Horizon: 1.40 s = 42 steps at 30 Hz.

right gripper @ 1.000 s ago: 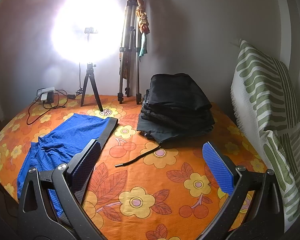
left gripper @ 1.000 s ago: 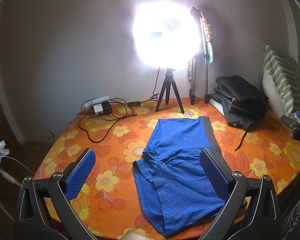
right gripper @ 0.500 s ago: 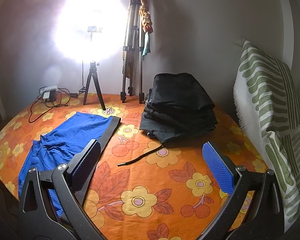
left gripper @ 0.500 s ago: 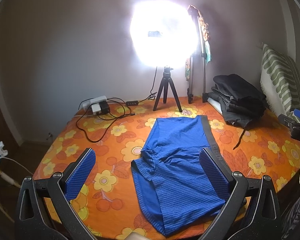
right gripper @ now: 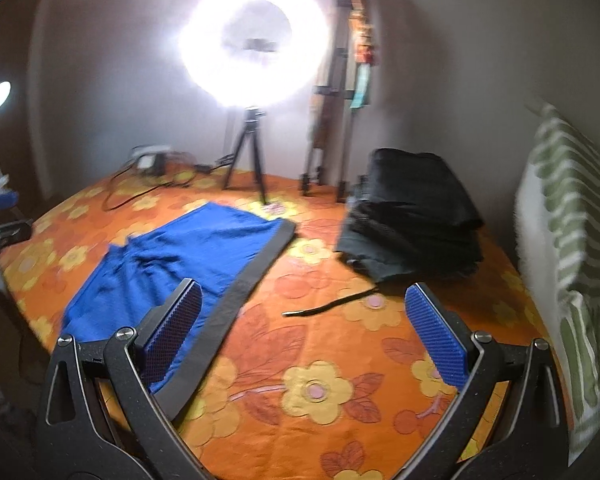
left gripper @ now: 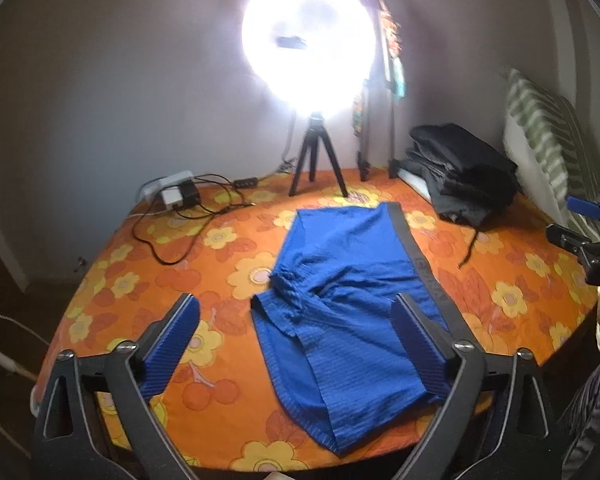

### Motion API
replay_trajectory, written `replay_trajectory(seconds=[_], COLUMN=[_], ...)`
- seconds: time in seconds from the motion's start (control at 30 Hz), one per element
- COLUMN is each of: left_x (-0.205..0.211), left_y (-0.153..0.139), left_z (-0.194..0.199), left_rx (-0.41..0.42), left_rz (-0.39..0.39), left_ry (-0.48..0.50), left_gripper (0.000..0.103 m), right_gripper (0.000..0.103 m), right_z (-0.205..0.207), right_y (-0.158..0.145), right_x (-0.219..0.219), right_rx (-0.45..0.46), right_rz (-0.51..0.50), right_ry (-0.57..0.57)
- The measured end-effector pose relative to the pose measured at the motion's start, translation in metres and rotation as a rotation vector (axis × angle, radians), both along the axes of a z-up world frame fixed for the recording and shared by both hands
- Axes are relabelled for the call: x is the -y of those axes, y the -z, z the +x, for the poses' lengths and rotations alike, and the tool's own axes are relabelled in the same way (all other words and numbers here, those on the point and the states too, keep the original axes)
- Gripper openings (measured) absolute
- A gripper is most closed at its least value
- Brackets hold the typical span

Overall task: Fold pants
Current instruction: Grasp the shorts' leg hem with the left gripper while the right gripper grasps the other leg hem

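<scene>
Orange flowered bed (left gripper: 228, 264) carries blue shorts (left gripper: 340, 288) reaching its near edge, bare cloth either side. Left gripper (left gripper: 300, 344) fingers, just narrowing, and right gripper (right gripper: 308, 328) fingers stand wide, holding nothing.

The bright round ring lamp (left gripper: 308, 40) glows so hard that its middle washes out. The green-and-white striped pillow (right gripper: 572, 264) is blurry and runs off the right edge. The dark grey waistband (left gripper: 428, 276) of the blue shorts has letters — too small to read.
</scene>
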State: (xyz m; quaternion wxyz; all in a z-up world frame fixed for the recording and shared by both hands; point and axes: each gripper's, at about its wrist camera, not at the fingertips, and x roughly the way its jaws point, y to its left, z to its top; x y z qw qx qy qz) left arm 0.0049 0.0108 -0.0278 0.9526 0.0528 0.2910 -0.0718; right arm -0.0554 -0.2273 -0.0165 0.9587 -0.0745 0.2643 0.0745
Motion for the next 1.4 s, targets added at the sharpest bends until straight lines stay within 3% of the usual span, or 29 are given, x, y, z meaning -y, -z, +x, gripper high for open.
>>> replay_trajectory(seconds=[0.37,0.63,0.8,1.0,1.23,1.4], left_x=[0.009,0.014,0.015,0.012,0.012,0.011], left_y=[0.035,0.071,0.090,0.096,0.105,0.109], left_z=[-0.003,-0.014,-0.012,-0.008,-0.003,0.000], left_rx=[-0.150,-0.320,-0.386,-0.392,-0.414,-0.431], left_rz=[-0.015,-0.028,-0.008,0.019,0.037,0.035], left_ry=[0.163,0.282,0.296,0.294,0.292,0.295], left_gripper=[0.062,0.050,0.046,0.046,0.034,0.028], right_gripper=[0.070,0.059,0.057,0.056,0.044,0.042], right_z=[-0.019,-0.033,-0.035,-0.032,-0.024,-0.023], right_y=[0.039,0.079,0.096,0.105,0.117,0.119], right_x=[-0.055,-0.089,-0.097,-0.098,-0.097,-0.097], right_rx=[-0.161,-0.314,-0.361,-0.388,-0.417,-0.413], right_rz=[-0.029,-0.119,-0.165,-0.192,-0.222,-0.235], right_ry=[-0.346,-0.515,-0.547,-0.545,-0.519,-0.519])
